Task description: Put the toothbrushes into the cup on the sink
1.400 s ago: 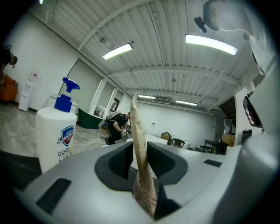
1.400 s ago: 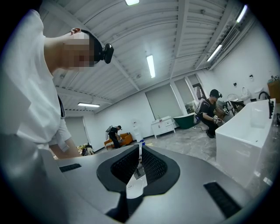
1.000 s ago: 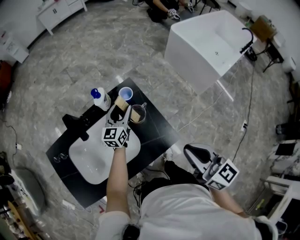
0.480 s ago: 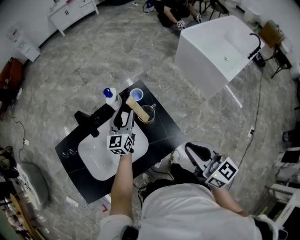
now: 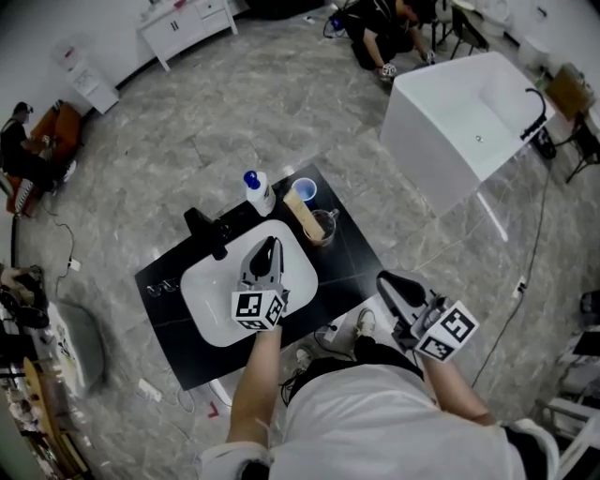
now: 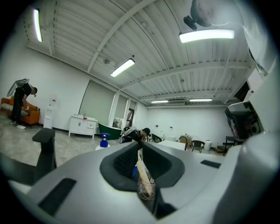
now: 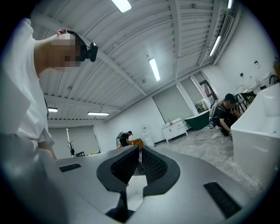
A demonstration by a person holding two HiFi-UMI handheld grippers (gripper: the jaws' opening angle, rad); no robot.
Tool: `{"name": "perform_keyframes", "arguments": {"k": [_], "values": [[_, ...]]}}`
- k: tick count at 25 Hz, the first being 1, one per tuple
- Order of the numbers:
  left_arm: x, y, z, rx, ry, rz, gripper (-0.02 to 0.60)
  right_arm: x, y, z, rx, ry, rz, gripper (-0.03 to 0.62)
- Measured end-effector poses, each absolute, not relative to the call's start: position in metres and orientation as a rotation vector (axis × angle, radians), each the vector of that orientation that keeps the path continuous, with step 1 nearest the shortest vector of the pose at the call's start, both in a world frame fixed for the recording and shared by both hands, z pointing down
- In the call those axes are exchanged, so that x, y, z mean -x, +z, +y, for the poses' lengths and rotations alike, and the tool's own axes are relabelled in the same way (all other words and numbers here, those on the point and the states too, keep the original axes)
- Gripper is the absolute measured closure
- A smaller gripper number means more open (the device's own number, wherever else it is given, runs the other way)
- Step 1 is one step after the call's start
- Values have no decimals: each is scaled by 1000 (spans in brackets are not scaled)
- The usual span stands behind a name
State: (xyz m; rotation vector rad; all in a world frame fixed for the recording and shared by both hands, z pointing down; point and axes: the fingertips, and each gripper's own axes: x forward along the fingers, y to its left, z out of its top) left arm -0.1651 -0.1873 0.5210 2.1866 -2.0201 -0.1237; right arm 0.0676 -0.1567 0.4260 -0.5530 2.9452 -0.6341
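A tan packaged toothbrush leans in the clear glass cup at the back right of the black sink counter. A blue cup stands just behind it. My left gripper hovers over the white basin, apart from the cup. Its jaws are closing with nothing between them. In the left gripper view the cup and toothbrush show beyond the narrow gap of the left gripper. My right gripper is held off the counter's right side, shut and empty, as the right gripper view confirms.
A blue-capped bottle and a black faucet stand at the counter's back. A white bathtub sits to the right on the marble floor. One person crouches at the back; another is at the far left. Cables lie beside the counter.
The left gripper has let go of the toothbrush, which stays in the glass cup. It drew back over the basin and its jaws came nearly together. The head view shifted.
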Motion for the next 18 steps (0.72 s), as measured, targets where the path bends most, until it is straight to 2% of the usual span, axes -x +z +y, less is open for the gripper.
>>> {"name": "perform_keyframes", "arguments": {"k": [5,11,18], "values": [[183,524,-161,-2063,-154,-2075,578,-52,426,-153,497,-653,2930,548],[197,527,-134,-1960,-131,-2082,580,-42,430,-147,455,-725,2919,548],[205,492,-106,-1966,-68,-2138,580,-31,425,-159,450,-683,2906,548]]}}
